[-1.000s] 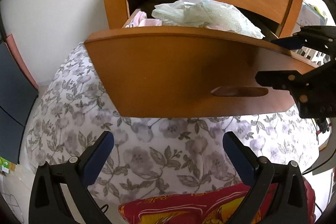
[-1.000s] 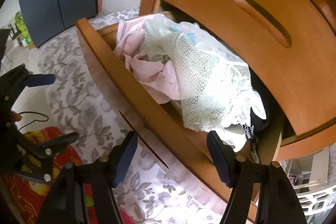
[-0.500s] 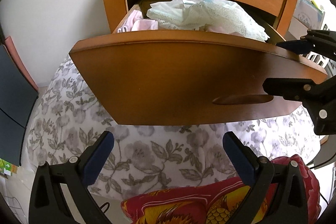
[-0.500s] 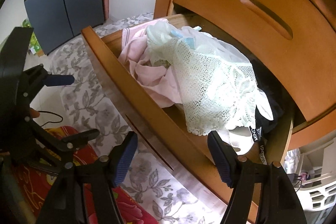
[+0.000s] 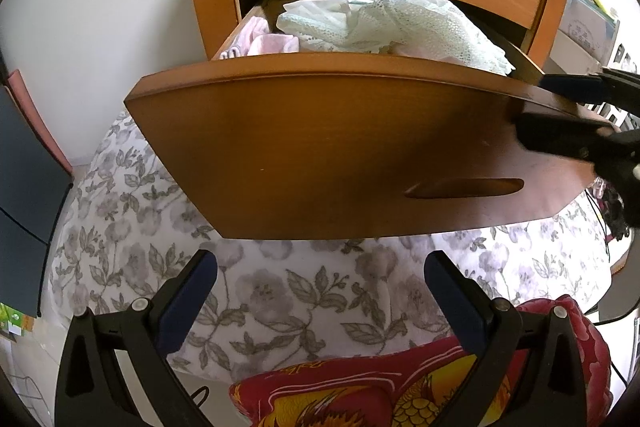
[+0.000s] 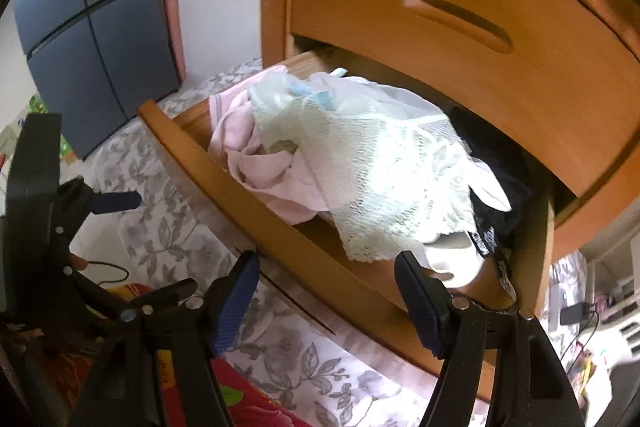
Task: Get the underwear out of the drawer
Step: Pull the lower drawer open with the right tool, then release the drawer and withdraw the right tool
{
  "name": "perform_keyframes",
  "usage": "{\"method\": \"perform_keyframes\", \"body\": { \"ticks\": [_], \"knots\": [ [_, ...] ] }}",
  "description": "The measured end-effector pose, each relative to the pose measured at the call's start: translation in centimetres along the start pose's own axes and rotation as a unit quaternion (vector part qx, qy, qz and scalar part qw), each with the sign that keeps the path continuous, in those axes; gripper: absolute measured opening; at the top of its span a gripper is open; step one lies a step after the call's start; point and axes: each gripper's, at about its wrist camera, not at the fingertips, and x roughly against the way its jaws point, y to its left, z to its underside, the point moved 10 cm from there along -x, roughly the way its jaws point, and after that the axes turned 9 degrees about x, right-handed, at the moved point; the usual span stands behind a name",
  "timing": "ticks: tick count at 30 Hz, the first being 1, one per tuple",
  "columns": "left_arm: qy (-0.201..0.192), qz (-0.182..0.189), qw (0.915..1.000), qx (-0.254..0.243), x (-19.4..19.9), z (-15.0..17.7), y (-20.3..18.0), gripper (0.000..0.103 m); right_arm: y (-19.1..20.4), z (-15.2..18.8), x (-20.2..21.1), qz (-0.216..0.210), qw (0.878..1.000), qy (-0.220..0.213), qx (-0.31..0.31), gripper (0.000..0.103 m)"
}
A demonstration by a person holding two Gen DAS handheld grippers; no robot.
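Your left gripper [image 5: 320, 291] hangs open and empty over the bed [image 5: 280, 291], while your right gripper [image 6: 326, 291] has swung closer above the drawer [image 6: 248, 195], jaws open and empty, the lace underwear [image 6: 380, 163] now just ahead, ungrasped

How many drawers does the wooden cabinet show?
2: the closed upper drawer with a slot handle, and the open lower drawer below it, holding clothes. Any lower ones would be hidden.
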Motion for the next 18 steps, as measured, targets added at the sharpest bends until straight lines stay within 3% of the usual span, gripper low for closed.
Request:
{"method": "perform_keyframes", "body": {
  "ticks": [4, 13, 18],
  "knots": [
    [-0.005, -0.012, 0.9999, 0.000, 0.1, 0.1, 0.2, 0.103, -1.1, 0.6, 1.6, 0.011, 0.999, -0.017, -0.047, 0.074],
    [-0.045, -0.055, 0.9974, -0.011, 1.6, 0.0, 0.4, 0.103, -3.4, 3.4, 6.0, 0.078, 0.988, -0.034, -0.130, 0.074],
    [-0.069, -0.083, 0.9939, -0.024, 2.8, 0.0, 0.3, 0.103, -4.0, 5.5, 9.0, 0.117, 0.973, -0.061, -0.188, 0.074]
  ]
}}
